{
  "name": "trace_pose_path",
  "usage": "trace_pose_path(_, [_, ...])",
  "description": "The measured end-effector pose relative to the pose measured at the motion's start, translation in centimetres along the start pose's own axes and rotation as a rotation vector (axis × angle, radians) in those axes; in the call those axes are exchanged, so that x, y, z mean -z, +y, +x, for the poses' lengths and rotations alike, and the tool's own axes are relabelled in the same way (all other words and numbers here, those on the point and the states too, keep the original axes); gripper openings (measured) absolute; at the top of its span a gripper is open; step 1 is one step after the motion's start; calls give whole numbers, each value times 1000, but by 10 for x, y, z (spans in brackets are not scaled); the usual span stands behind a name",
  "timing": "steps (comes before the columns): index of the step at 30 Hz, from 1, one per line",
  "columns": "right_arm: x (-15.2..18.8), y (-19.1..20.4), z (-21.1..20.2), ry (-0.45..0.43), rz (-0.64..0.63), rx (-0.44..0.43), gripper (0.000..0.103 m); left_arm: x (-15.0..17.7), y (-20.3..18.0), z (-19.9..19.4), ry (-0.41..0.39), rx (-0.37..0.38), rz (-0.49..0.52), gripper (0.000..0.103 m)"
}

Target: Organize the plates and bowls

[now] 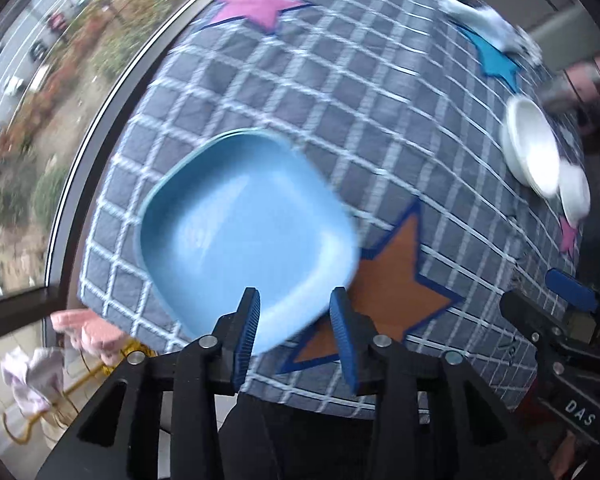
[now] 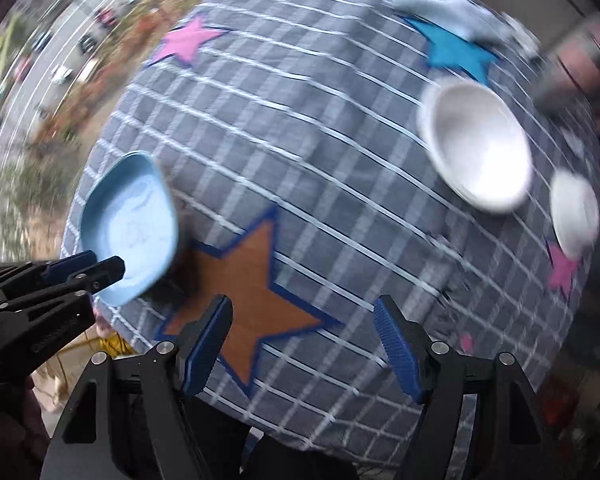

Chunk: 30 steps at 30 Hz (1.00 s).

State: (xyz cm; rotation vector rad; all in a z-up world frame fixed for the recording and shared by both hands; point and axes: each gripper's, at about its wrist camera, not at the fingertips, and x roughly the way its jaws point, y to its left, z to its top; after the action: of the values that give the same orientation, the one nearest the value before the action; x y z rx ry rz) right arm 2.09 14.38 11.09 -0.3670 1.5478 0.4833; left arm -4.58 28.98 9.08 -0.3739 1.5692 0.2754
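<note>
Your left gripper (image 1: 296, 320) stands partly open over the blue plate's (image 1: 244, 224) near edge, gripping nothing. Your right gripper (image 2: 304, 340) gapes wide, empty, above the orange star (image 2: 252, 296); white bowls (image 2: 480, 148) sit at two o'clock.

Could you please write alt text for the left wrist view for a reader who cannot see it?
A square light-blue plastic plate lies on a grey checked tablecloth with coloured stars, just beyond the open left gripper. Two round white bowls sit at the right edge, motion-blurred.
</note>
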Motion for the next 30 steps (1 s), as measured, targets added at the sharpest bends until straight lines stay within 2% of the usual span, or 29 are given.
trace_pose_path(4, [16, -31, -7, -11, 73, -4, 75, 2, -36, 1, 3, -10, 87, 45])
trace_pose_path(7, [27, -49, -12, -27, 106, -10, 75, 4, -61, 1, 7, -20, 140, 51])
trace_pose_path(20, [69, -116, -17, -59, 226, -80, 75, 21, -139, -11, -39, -113, 295, 65])
trace_pose_path(24, [75, -132, -20, -73, 240, -95, 75, 26, -158, -16, -64, -130, 322, 74])
trace_pose_path(30, [90, -150, -15, -57, 240, -124, 75, 39, -169, -13, -50, -159, 289, 76])
